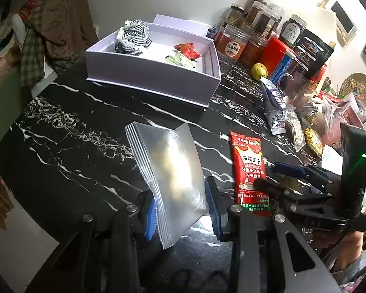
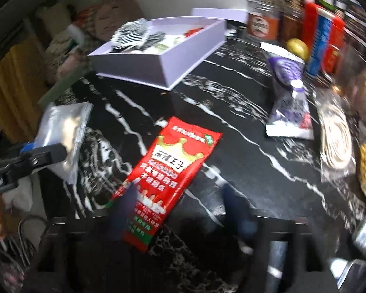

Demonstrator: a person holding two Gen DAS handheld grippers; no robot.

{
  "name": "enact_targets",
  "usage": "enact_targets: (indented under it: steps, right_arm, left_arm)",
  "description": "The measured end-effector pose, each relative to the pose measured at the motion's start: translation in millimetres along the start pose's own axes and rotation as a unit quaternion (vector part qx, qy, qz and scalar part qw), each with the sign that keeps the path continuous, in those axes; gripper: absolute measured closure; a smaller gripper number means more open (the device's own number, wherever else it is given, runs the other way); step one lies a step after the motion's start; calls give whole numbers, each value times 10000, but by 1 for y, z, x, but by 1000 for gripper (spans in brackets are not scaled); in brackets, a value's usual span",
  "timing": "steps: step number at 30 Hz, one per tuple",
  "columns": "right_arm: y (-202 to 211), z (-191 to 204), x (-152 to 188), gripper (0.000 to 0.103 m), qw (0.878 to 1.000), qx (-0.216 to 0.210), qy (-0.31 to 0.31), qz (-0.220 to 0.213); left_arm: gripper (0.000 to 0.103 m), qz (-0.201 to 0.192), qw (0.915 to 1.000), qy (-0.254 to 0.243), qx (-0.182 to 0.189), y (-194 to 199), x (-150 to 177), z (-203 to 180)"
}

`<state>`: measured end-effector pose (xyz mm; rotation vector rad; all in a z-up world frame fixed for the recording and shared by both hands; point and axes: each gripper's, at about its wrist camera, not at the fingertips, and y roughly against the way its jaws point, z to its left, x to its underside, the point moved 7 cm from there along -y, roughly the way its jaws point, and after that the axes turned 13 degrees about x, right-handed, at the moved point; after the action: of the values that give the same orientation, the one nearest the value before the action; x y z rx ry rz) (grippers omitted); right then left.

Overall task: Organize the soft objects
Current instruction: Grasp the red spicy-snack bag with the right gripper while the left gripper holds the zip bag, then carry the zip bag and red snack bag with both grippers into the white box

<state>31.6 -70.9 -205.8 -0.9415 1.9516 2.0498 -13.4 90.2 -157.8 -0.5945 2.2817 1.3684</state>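
From the left wrist camera, the left gripper (image 1: 183, 207) has its blue-padded fingers (image 1: 150, 219) spread about as wide as the silver bag (image 1: 170, 171) that sits between them; the left pad touches the bag's edge, the right pad is close beside it, and whether the bag is squeezed I cannot tell. The bag rests on the black marble table (image 1: 73, 146). Just right of it lies a red snack packet (image 1: 250, 168), flat on the table, and the right gripper (image 1: 275, 175) reaches in from the right with its tips at the packet's edge, parted. Farther back stands a pale lilac box (image 1: 156, 78), holding a striped cloth (image 1: 133, 37) in its back left corner and a red wrapper (image 1: 188, 50) and a green wrapper (image 1: 179, 61) toward the right. Right of the box crowd jars (image 1: 231, 41), a yellow-green fruit (image 1: 259, 71), a red container (image 1: 275, 53) and a purple-and-white pouch (image 1: 275, 107). Clothes (image 1: 48, 29) are heaped at far left, off the table.

From the right wrist camera, which is blurred, the right gripper (image 2: 180, 207) has its dark fingers (image 2: 234, 205) wide apart, the left one over the near end of the red snack packet (image 2: 173, 171); it grips nothing that I can make out. The silver bag (image 2: 63, 131) is at left with the left gripper (image 2: 44, 155) against it. The box (image 2: 163, 58) stands beyond, with open tabletop (image 2: 231, 146) between it and the packet. The pouch (image 2: 290, 107), fruit (image 2: 297, 46) and jars (image 2: 263, 22) line the right side.
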Motion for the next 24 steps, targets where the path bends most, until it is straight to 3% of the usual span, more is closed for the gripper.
enact_targets:
  steps: [3,7,10,12,14,16,24]
  right_arm:
    - [-3,11,-1,17,10000,46,-46,-58]
    - [-11,25,-1,6,9978,656,74,-15]
    - [-14,33,-1,5,9957,925,24,-108]
    - [-12,35,-2,14,9953,942,-19,-211]
    - [-10,34,-4,35,9947,965,-46,-364]
    - [-6,32,-4,44,9946,947,-57,-413]
    - [1,21,-1,54,9980,467,-164,-382]
  left_arm:
    - [68,-41,9999,-65,-115,0,-1,-1]
    - [68,-21,9999,-30,-143,-1,2,1]
    - [68,-51,9995,-70,-288,1,4,4]
    - [68,-64,9995,-17,-307,2,5,7]
    - [68,-74,9994,25,-343,3,6,10]
    - [68,-81,9994,61,-343,4,7,12]
    - [68,-104,9996,50,-266,4,8,6]
